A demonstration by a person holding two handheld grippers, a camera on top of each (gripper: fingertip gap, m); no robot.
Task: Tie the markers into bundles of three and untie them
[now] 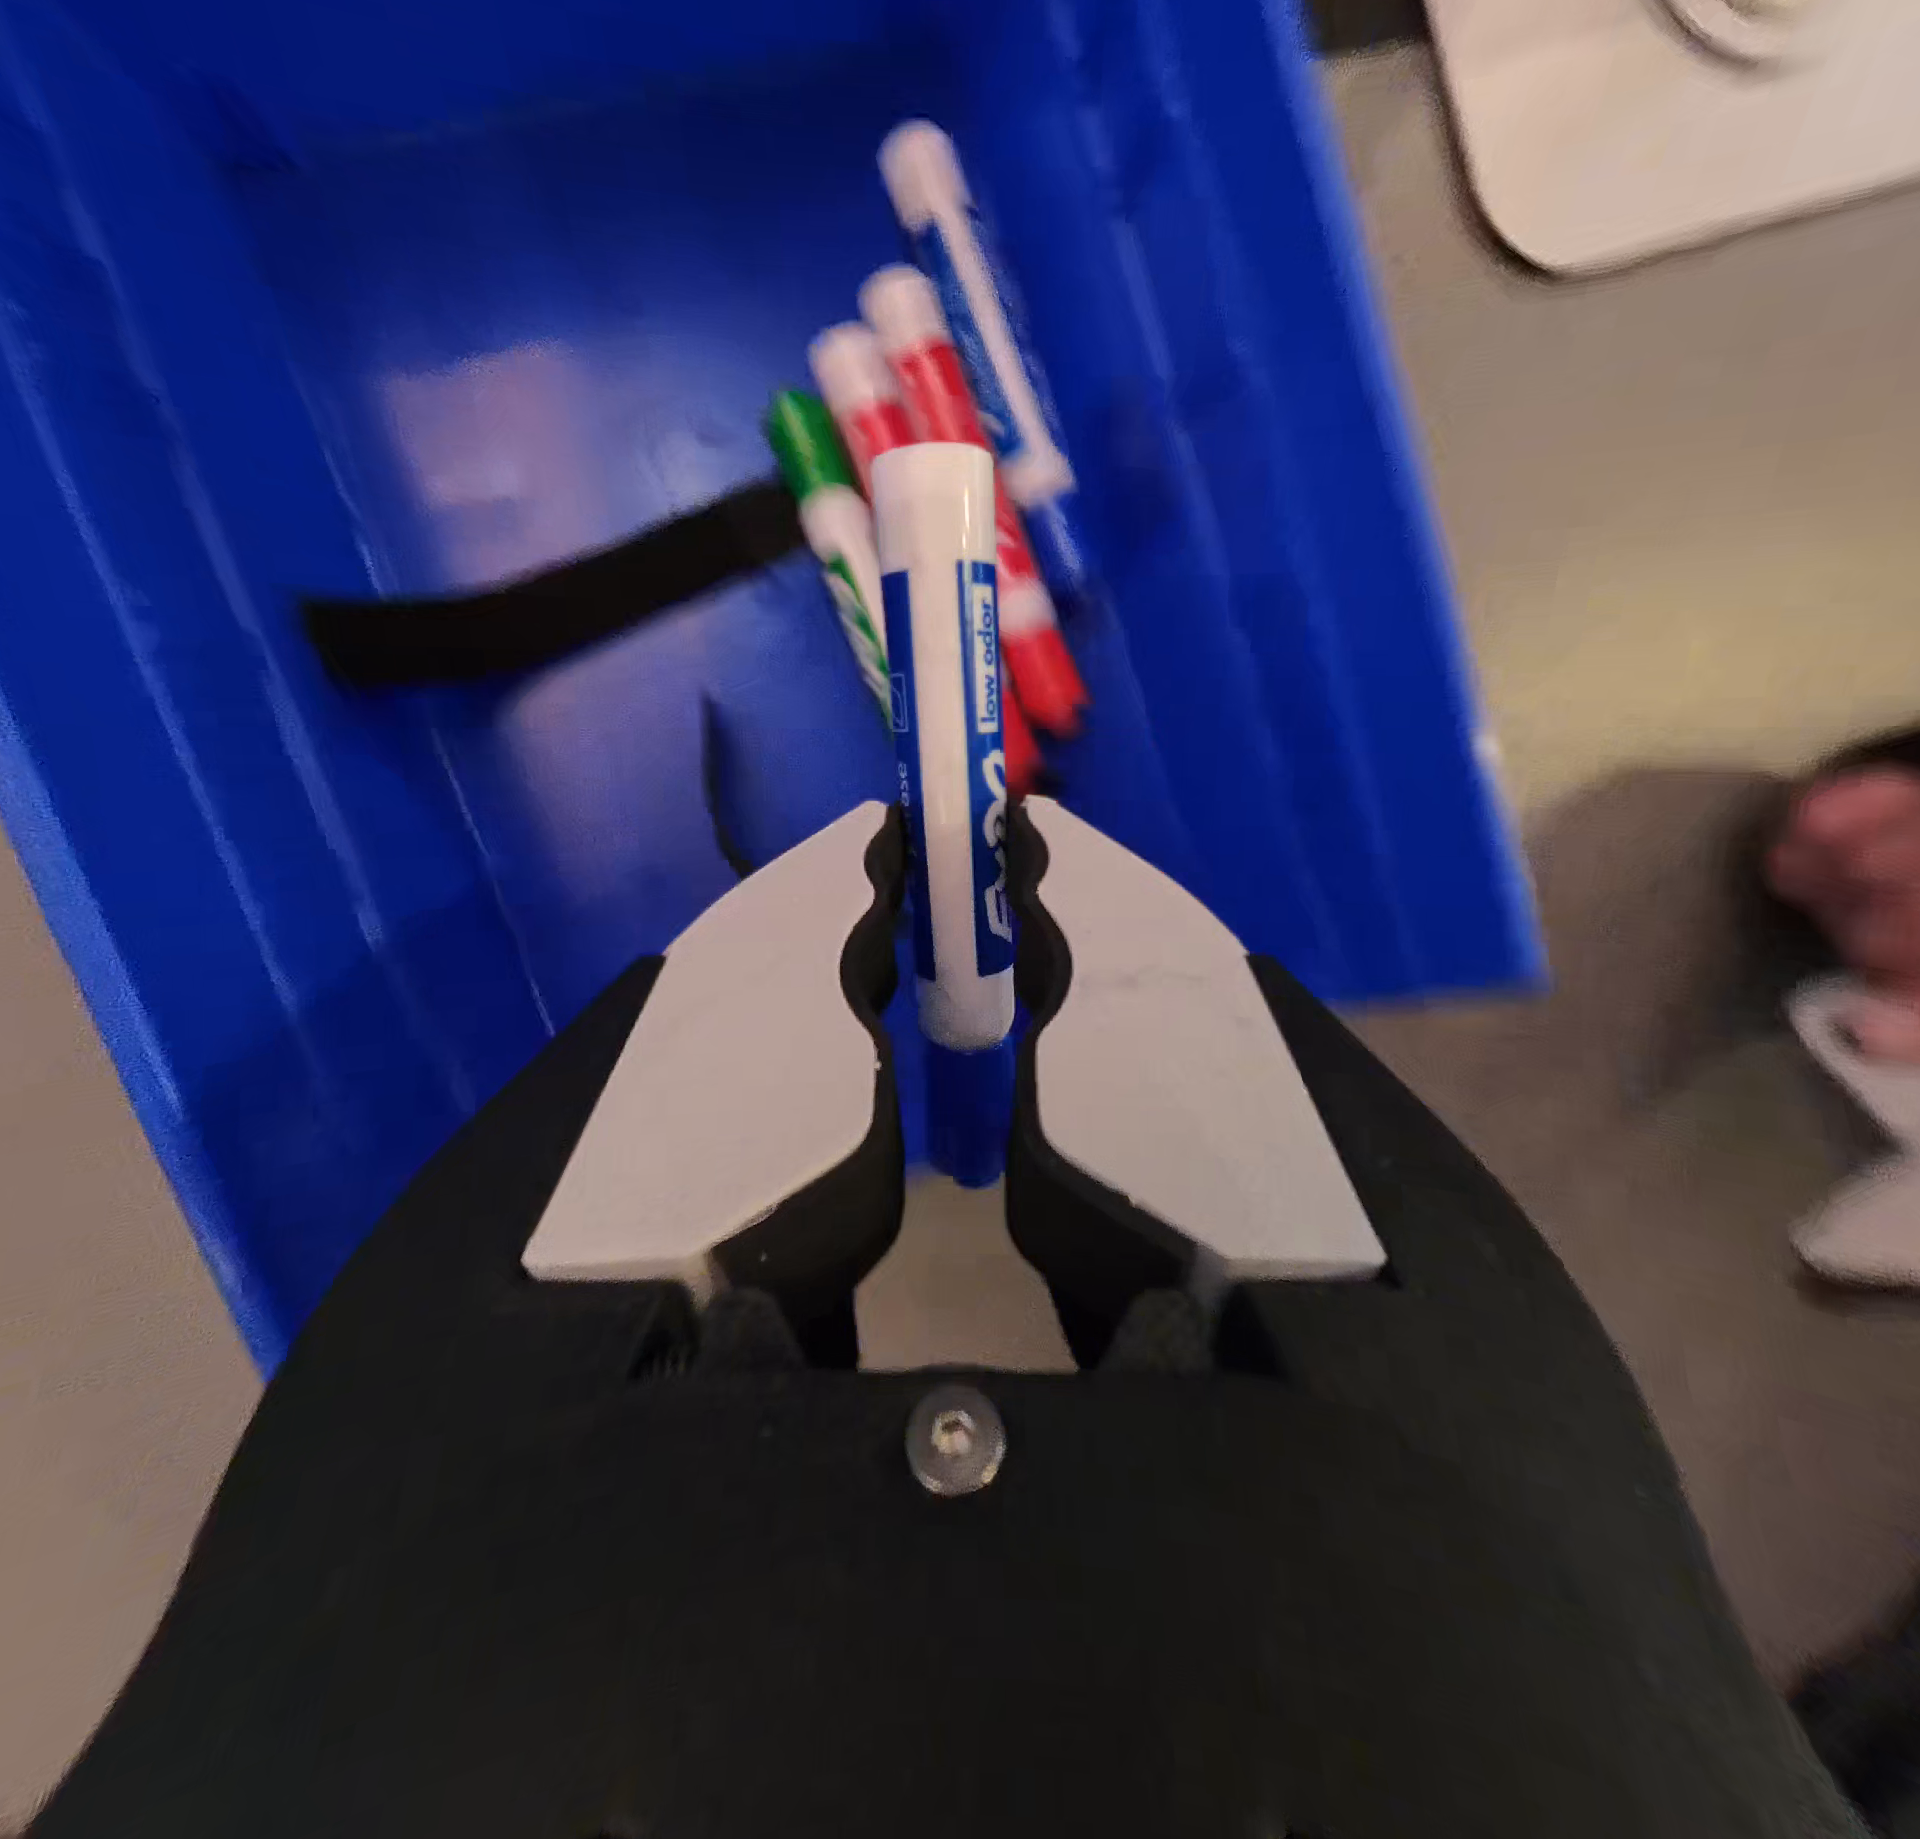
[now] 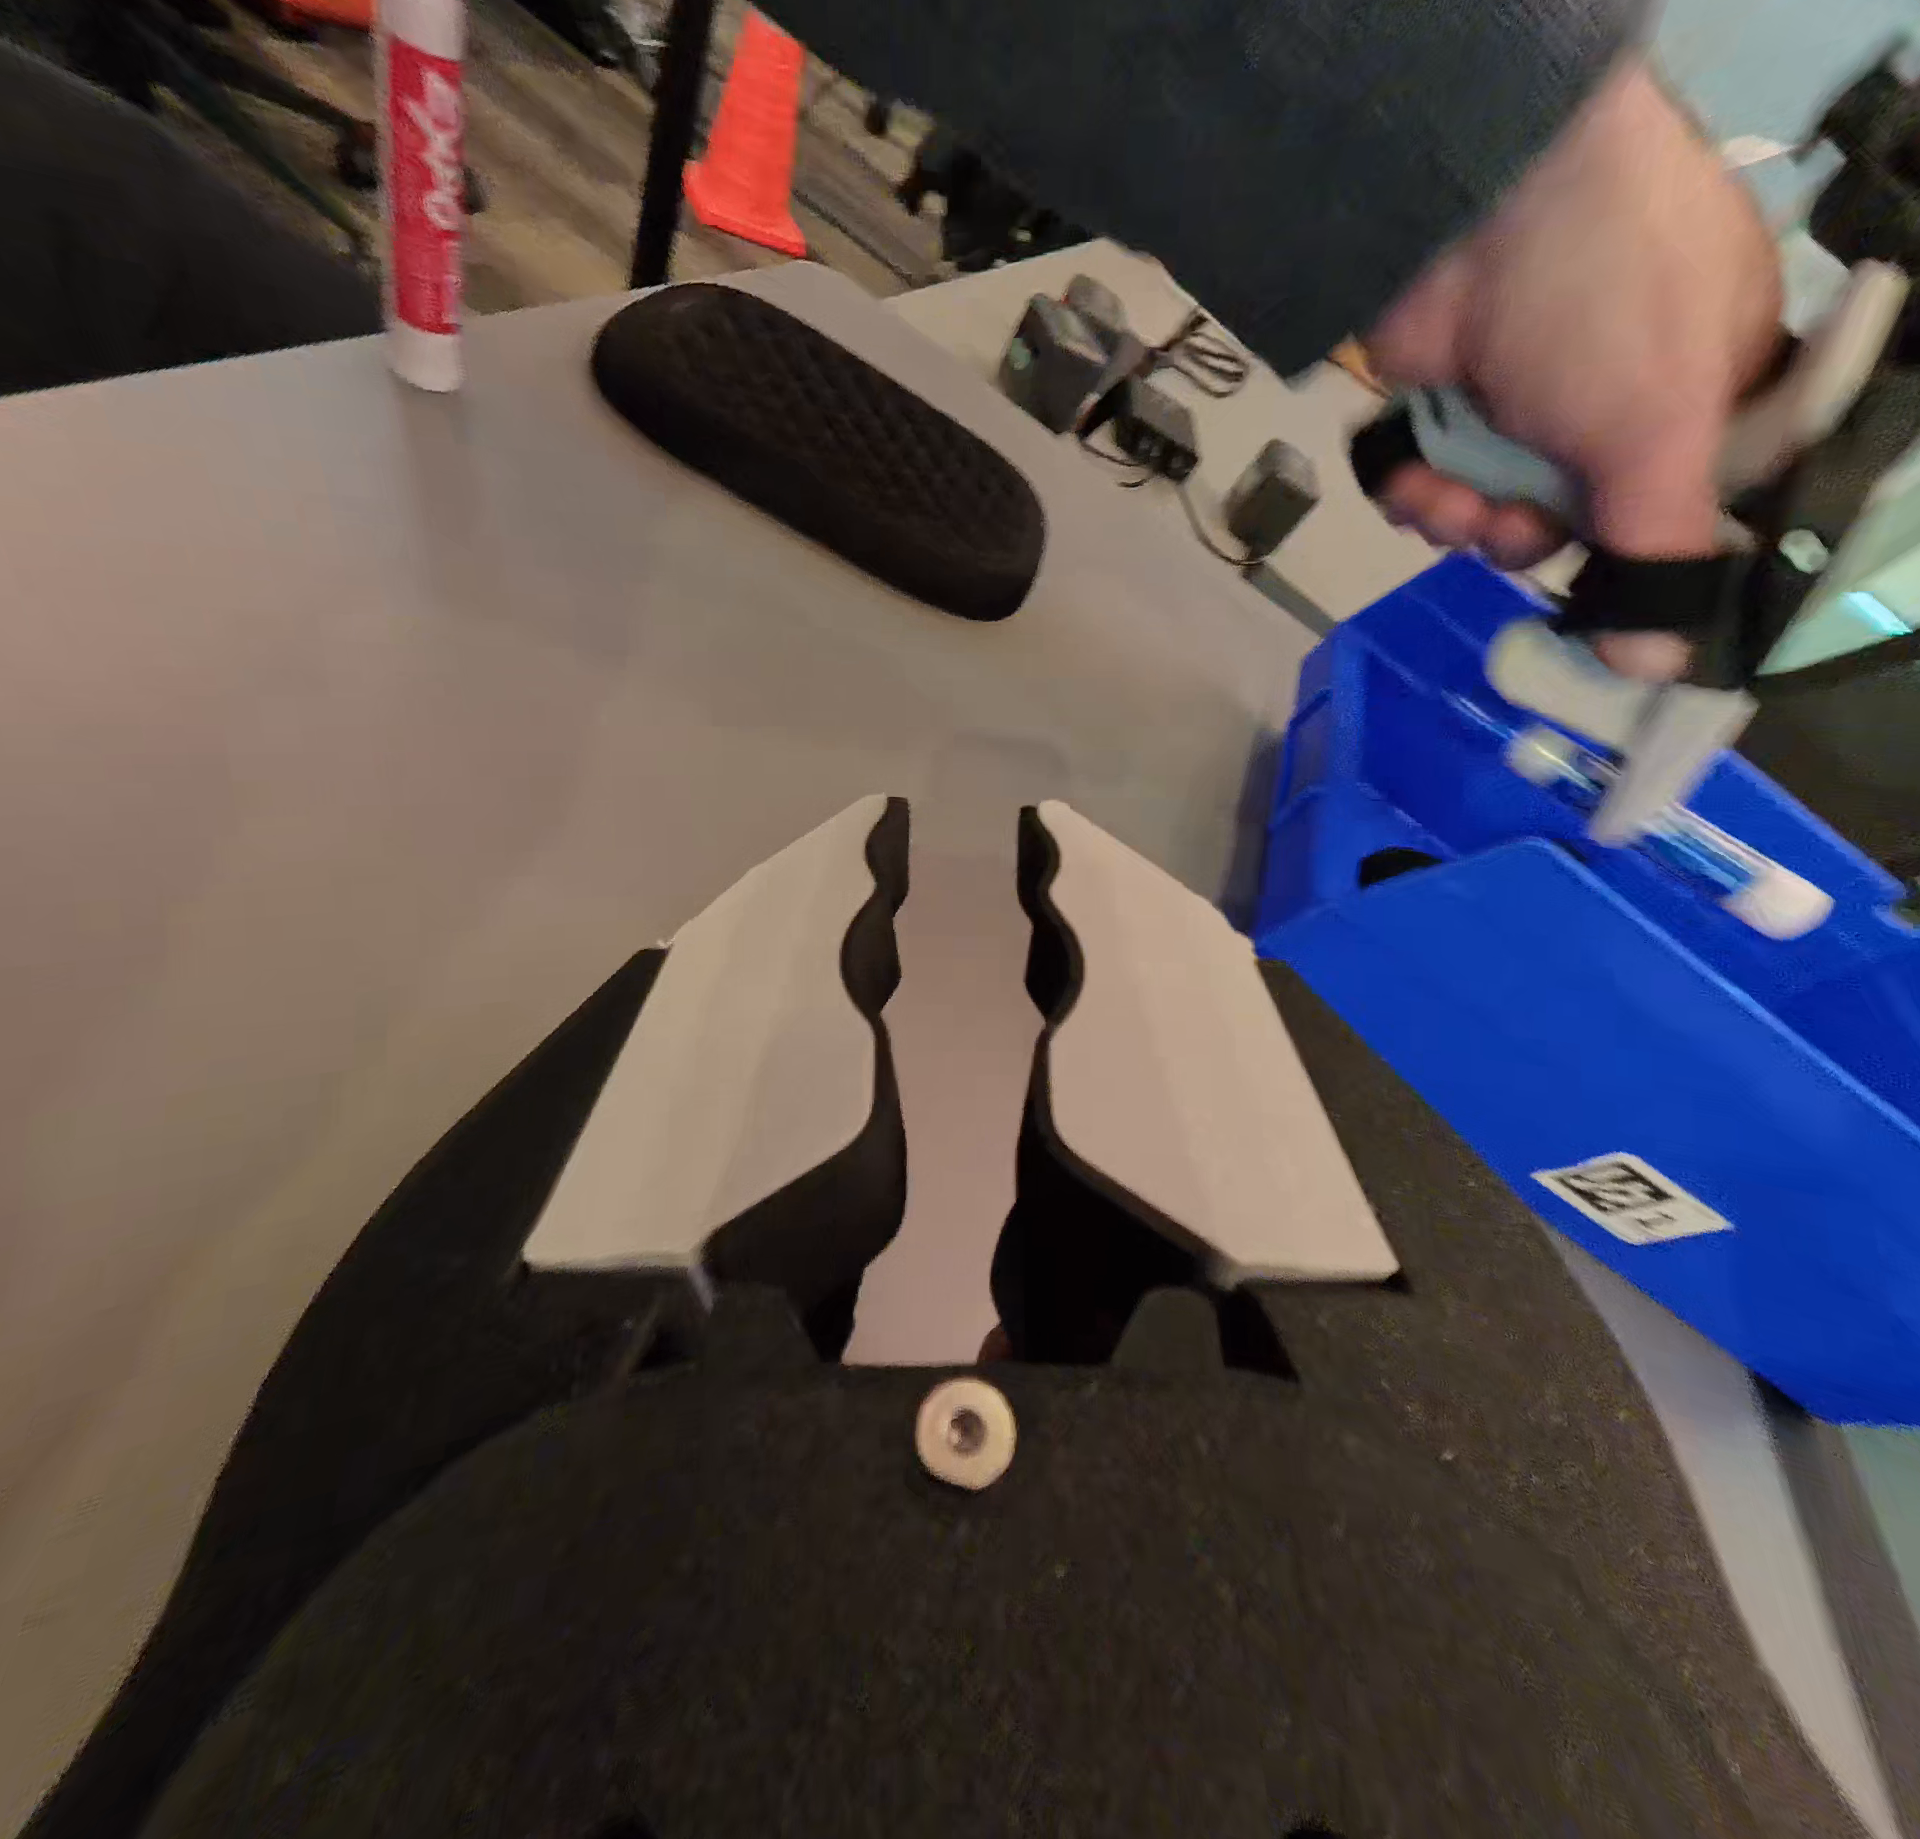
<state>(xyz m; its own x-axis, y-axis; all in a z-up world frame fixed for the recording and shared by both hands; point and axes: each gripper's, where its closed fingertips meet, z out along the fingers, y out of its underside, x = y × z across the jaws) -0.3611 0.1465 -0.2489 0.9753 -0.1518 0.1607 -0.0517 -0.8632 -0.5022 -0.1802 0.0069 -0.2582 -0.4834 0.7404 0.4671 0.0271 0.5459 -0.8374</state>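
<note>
My left gripper [image 1: 956, 813] is shut on a blue marker [image 1: 951, 750] and holds it over the blue bin [image 1: 312, 335]. In the bin lie a green marker [image 1: 831, 542], two red markers [image 1: 914, 376], another blue marker [image 1: 977, 335] and a black strap [image 1: 540, 605]. My right gripper [image 2: 961, 813] is open a little and empty, above the grey table [image 2: 312, 698]. The right wrist view also shows the left gripper [image 2: 1662, 740] with its blue marker [image 2: 1704, 864] over the bin [image 2: 1558, 1010], held by a hand [image 2: 1590, 366]. A red marker [image 2: 421, 179] stands upright at the table's far edge.
A black padded rest [image 2: 821, 449] lies on the table beyond my right gripper. Chargers and cables [image 2: 1132, 387] lie at the far right. Orange cones [image 2: 753, 137] stand on the floor beyond. A white object [image 1: 1662, 75] lies beside the bin. Some 20 cm of space lies between my two pairs of fingers. Measured from the fingertips, the black strap [image 1: 540, 605] is 15 cm or so from the left gripper and 35 cm from the right.
</note>
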